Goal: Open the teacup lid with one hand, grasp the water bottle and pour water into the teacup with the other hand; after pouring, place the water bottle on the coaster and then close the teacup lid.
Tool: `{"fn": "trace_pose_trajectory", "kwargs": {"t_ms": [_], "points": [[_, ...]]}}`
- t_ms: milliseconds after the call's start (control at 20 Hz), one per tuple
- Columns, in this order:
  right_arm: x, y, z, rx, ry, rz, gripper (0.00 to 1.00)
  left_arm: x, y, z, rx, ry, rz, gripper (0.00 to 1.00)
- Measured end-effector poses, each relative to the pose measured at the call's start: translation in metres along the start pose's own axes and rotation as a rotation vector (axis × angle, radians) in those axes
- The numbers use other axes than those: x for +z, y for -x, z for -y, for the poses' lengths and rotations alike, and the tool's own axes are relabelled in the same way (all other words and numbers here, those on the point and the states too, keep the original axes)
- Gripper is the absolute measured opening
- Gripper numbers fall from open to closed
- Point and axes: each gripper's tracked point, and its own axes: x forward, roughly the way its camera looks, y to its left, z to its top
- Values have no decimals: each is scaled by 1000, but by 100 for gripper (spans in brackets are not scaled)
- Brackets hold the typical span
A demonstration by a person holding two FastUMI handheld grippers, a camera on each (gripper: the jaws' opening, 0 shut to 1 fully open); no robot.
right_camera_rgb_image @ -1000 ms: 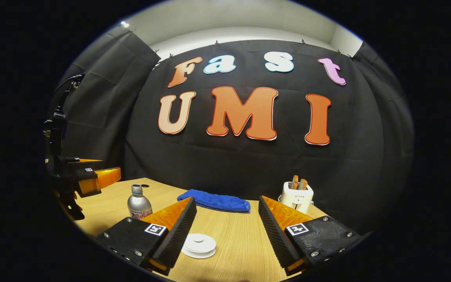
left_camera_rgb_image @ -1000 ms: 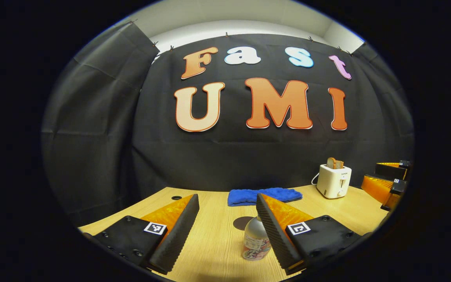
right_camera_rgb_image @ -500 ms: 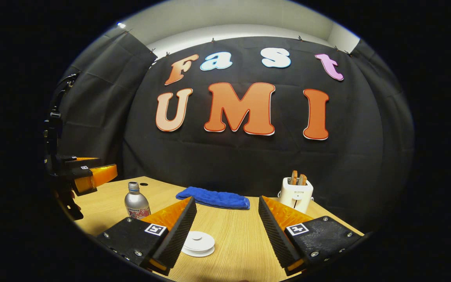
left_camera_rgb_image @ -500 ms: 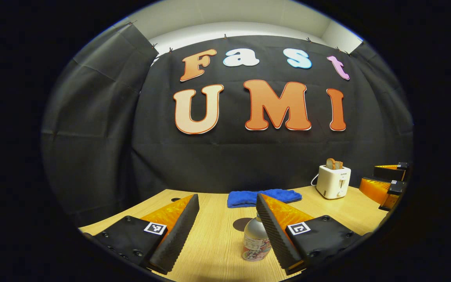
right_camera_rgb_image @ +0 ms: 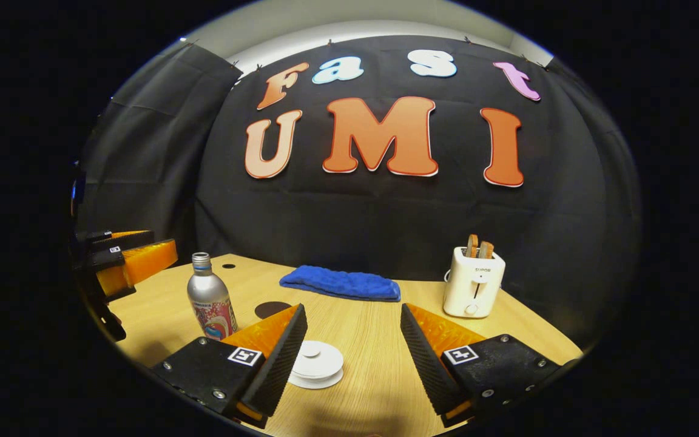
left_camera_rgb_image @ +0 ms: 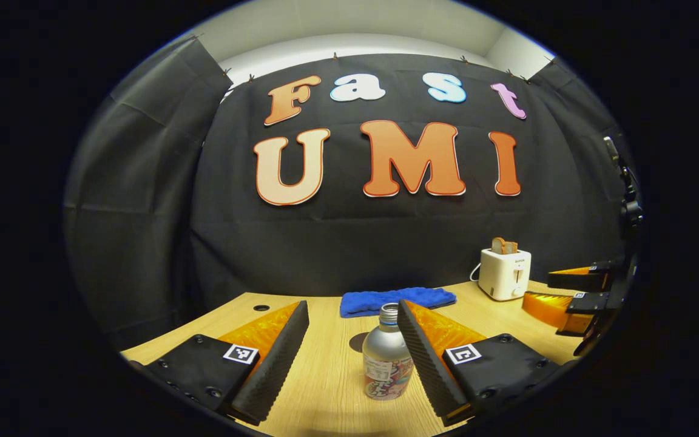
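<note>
In the left gripper view, the left gripper (left_camera_rgb_image: 352, 358) has its fingers wide apart. The silver metal water bottle with a colourful label (left_camera_rgb_image: 387, 363) stands upright on the light wooden table (left_camera_rgb_image: 325, 388), between the fingers and close to the right one.

In the right gripper view, the right gripper (right_camera_rgb_image: 354, 358) is also spread apart above the white round teacup lid (right_camera_rgb_image: 316, 366), which lies near its left finger. The bottle (right_camera_rgb_image: 210, 304) stands to the left, and a dark round coaster (right_camera_rgb_image: 272, 309) lies just beside it.
</note>
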Motion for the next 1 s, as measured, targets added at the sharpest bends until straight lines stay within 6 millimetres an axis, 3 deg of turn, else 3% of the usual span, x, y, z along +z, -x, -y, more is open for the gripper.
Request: {"fn": "trace_pose_trajectory", "kwargs": {"t_ms": [100,400,650,850,1000], "points": [[-12,-6,-7,30,10,-23,93,-11,0,2,-7,3,-22,99],[-52,-23,-21,87,26,-135,81,-44,-2,10,-33,5,-88,97],[-63,-34,-31,121,31,-163,77,-66,-10,18,-64,23,-144,96],[-75,-43,-40,141,45,-195,66,-83,-15,23,-76,23,-177,97],[-78,-48,-44,151,50,-203,66,-93,-17,33,-99,32,-209,97]]}}
